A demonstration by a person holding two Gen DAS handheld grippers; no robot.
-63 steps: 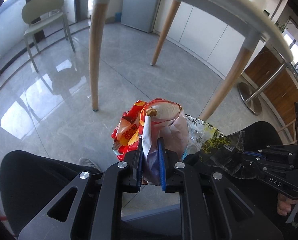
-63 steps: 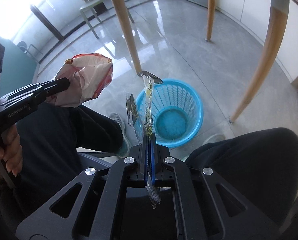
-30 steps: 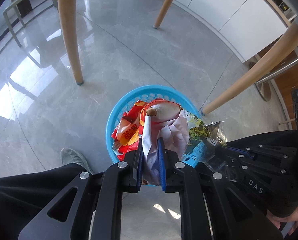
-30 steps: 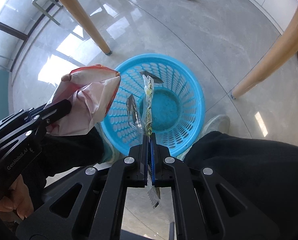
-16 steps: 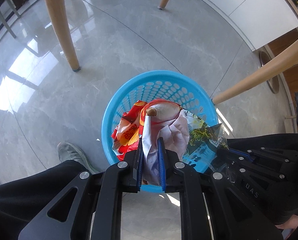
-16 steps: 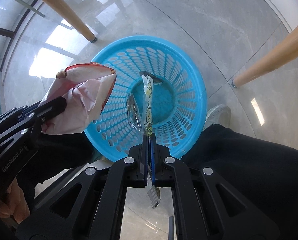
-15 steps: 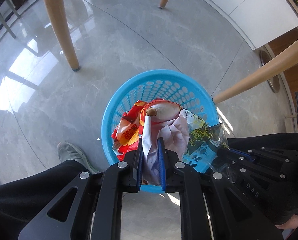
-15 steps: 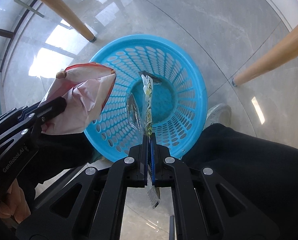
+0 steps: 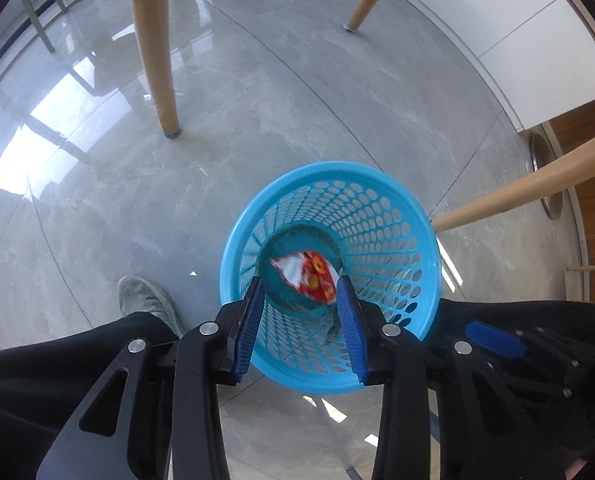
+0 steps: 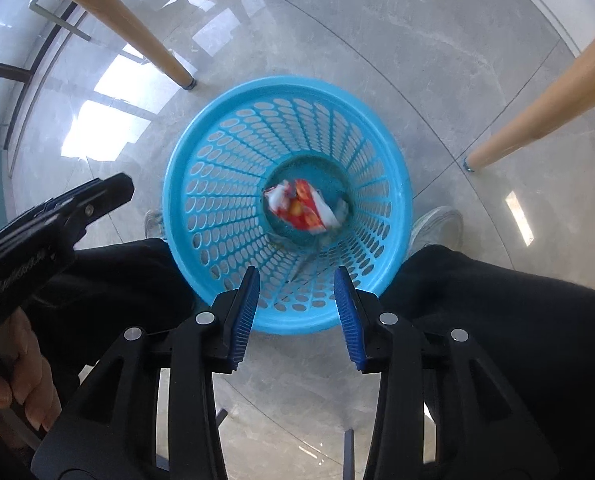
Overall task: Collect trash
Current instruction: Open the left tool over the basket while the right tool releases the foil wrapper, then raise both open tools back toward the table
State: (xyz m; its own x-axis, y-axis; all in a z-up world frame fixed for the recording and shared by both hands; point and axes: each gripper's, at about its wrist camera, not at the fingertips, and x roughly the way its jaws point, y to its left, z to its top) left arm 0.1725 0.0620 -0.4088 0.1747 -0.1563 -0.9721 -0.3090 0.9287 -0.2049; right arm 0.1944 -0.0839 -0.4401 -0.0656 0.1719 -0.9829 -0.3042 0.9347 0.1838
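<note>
A blue perforated waste basket (image 9: pixel 381 216) (image 10: pixel 217 184) stands on the grey floor below both grippers. A red and white snack bag (image 9: pixel 307 276) (image 10: pixel 301 204) lies at its bottom, with a pale clear wrapper (image 10: pixel 340 209) beside it. My left gripper (image 9: pixel 300 308) points down over the basket's near rim, its jaws opening with nothing between the blue pads. My right gripper (image 10: pixel 296 300) hangs over the near rim too, jaws opening and empty. The left gripper (image 10: pixel 73 204) also shows at the left edge of the right wrist view, held by a hand (image 10: pixel 13 384).
Wooden table legs (image 9: pixel 155 48) (image 9: pixel 525 188) (image 10: pixel 537 108) stand around the basket on the glossy tiled floor. The person's dark trouser legs (image 9: pixel 49 364) (image 10: pixel 517 312) and grey shoes (image 9: pixel 145 300) (image 10: pixel 437 224) flank the basket. White cabinets (image 9: pixel 517 32) line the far right.
Both grippers have opened and let go. The snack bag and the clear wrapper have dropped into the basket. Both grippers sank slightly toward it.
</note>
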